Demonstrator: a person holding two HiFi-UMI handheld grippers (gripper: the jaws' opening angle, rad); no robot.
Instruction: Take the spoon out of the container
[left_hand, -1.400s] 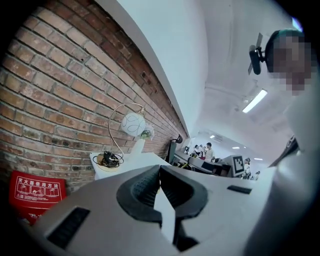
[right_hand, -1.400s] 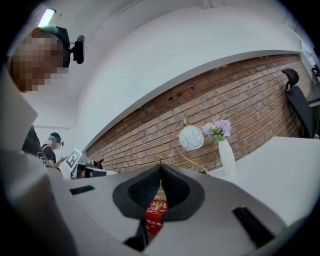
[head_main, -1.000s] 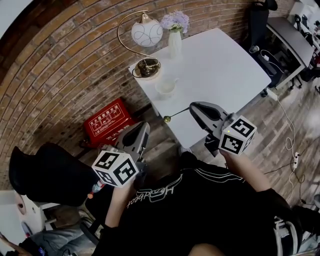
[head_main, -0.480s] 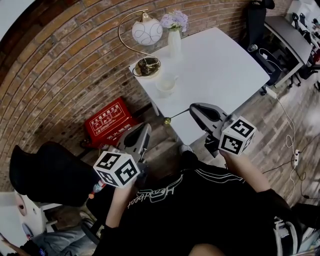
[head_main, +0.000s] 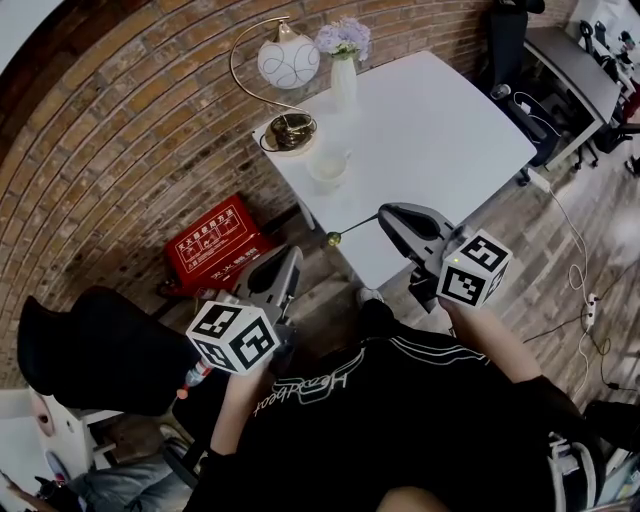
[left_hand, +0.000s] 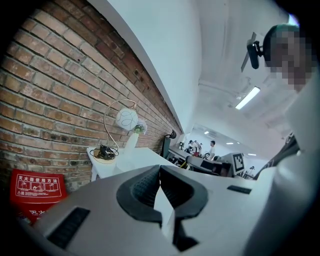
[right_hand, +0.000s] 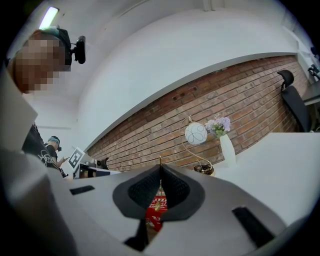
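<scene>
Watching from beside the white table (head_main: 440, 130), I'd worry about a drop. The right gripper (head_main: 382, 215) has its jaws pinched together on a thin handle; the left gripper (head_main: 292, 252), closed on nothing, hangs off the table, too far to help. The cup (head_main: 328, 165) stands by the table's left edge, and the spoon (head_main: 352, 228) is clear of it, past that edge over the floor, where a slim handle could twist loose and fall.

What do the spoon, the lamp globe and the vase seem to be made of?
Spoon: likely metal, very thin, with a gold-coloured end.
Lamp globe: probably frosted glass, smooth white with fine curved lines.
Vase: looks like ceramic or opaque glass, plain smooth white; the views cannot settle which.
</scene>
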